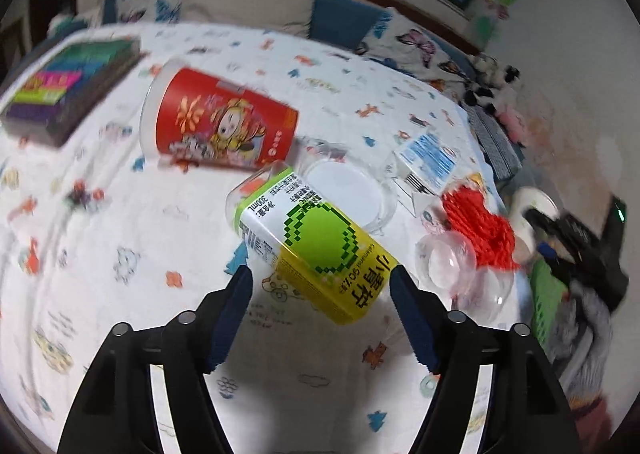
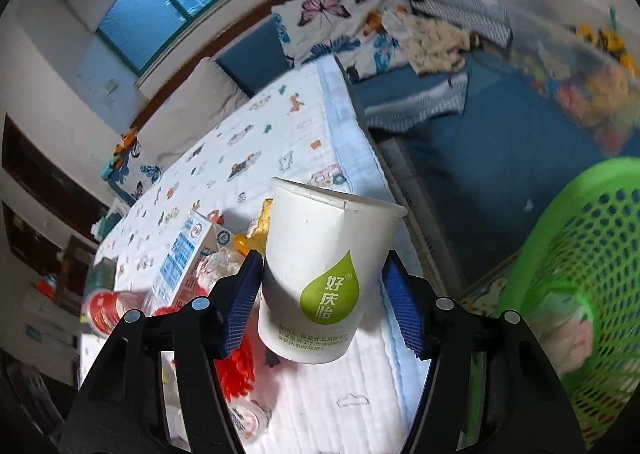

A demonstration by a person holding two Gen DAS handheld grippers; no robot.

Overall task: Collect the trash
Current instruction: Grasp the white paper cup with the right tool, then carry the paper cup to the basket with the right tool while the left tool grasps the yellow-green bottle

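Note:
In the left wrist view, my left gripper point(image 1: 320, 274) stands open around a yellow-and-green drink bottle point(image 1: 312, 242) that lies tilted; its right pad touches the bottle, its left pad is apart. A red printed cup point(image 1: 220, 121) lies on its side beyond. In the right wrist view, my right gripper point(image 2: 320, 282) is shut on a white paper cup point(image 2: 324, 274) with a green drop logo, held upright above the bed. A green mesh basket point(image 2: 580, 294) is at the right.
On the patterned bedsheet point(image 1: 120, 234) lie a clear lid point(image 1: 344, 189), a blue-white milk carton point(image 1: 428, 161), red netting point(image 1: 480, 230), clear plastic shells point(image 1: 452, 258) and a book point(image 1: 68, 85). Pillows lie at the back. The bed edge point(image 2: 360, 133) drops to blue mats.

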